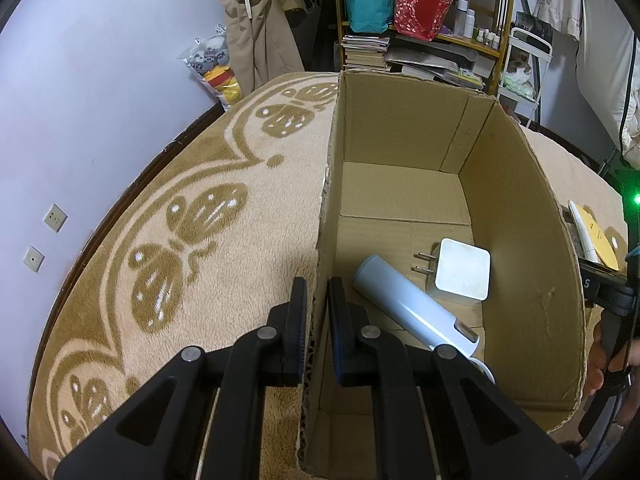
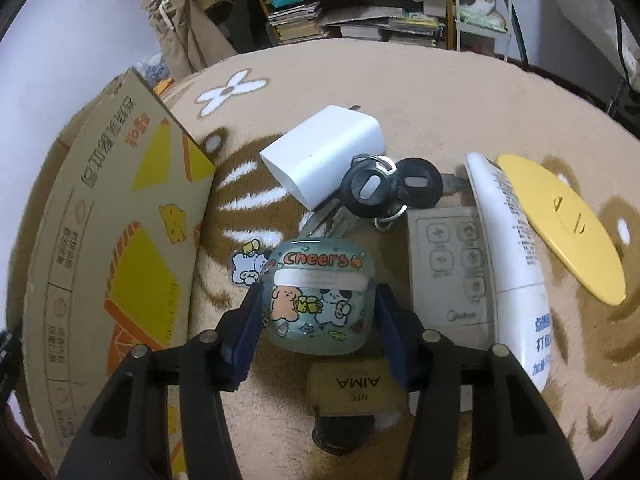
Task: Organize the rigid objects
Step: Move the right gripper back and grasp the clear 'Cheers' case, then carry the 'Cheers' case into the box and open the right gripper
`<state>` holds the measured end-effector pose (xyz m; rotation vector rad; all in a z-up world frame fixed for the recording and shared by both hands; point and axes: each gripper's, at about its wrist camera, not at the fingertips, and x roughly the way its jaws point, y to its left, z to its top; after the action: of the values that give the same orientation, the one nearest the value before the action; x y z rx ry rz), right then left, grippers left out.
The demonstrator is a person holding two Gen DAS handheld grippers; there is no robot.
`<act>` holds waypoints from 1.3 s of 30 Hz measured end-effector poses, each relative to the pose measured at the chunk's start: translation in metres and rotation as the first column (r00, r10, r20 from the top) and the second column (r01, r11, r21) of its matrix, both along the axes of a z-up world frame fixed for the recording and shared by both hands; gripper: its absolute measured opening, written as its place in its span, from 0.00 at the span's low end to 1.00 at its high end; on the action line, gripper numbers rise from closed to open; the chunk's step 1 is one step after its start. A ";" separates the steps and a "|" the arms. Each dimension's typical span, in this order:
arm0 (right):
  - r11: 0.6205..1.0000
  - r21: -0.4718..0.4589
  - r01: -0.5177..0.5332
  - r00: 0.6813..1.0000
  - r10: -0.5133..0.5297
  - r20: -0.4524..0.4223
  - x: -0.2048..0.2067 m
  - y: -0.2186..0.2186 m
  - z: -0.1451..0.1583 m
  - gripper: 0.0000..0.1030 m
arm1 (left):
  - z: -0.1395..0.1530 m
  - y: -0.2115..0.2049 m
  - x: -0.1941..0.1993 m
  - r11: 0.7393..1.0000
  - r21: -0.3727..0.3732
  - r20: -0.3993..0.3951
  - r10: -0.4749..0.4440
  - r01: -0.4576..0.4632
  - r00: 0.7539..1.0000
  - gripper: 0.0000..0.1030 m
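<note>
An open cardboard box (image 1: 400, 136) stands on the carpet and holds a white plug charger (image 1: 462, 274) and a pale blue cylinder (image 1: 404, 304). My left gripper (image 1: 318, 292) is shut on the box's left wall. The box's printed outside (image 2: 120, 240) is at the left of the right wrist view. My right gripper (image 2: 316, 304) is open around a green "Cheers" earbud case (image 2: 318, 300) on the carpet, one finger on each side. Behind the case lie a white charger (image 2: 324, 158), black keys (image 2: 384, 188), a grey remote (image 2: 448, 264) and a white tube (image 2: 508, 248).
A yellow disc (image 2: 560, 224) lies right of the tube. A tan AIMA tag (image 2: 356, 388) lies under my right gripper. Shelves with books and bags (image 1: 404, 20) stand beyond the carpet. A plush toy bag (image 1: 216, 68) leans on the wall.
</note>
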<state>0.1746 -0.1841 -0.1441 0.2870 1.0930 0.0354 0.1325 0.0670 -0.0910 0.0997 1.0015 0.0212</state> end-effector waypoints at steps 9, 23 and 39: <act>1.000 -0.018 0.001 0.996 0.001 0.087 -0.008 0.007 0.034 0.56 | 0.000 0.000 0.000 1.000 0.001 0.000 0.000 0.000 1.000 0.10; 0.994 0.020 -0.104 0.936 0.091 0.340 -0.019 0.046 0.124 0.56 | 0.000 0.001 0.000 1.000 -0.002 0.000 0.000 0.000 1.000 0.10; 0.965 0.021 -0.262 0.916 0.242 0.320 -0.027 0.097 0.113 0.56 | -0.001 0.001 -0.001 1.000 -0.002 0.000 0.000 0.000 1.000 0.10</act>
<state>0.1476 -0.0869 -0.0309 0.1875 0.8048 0.3377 0.1320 0.0675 -0.0917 0.0980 1.0013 0.0206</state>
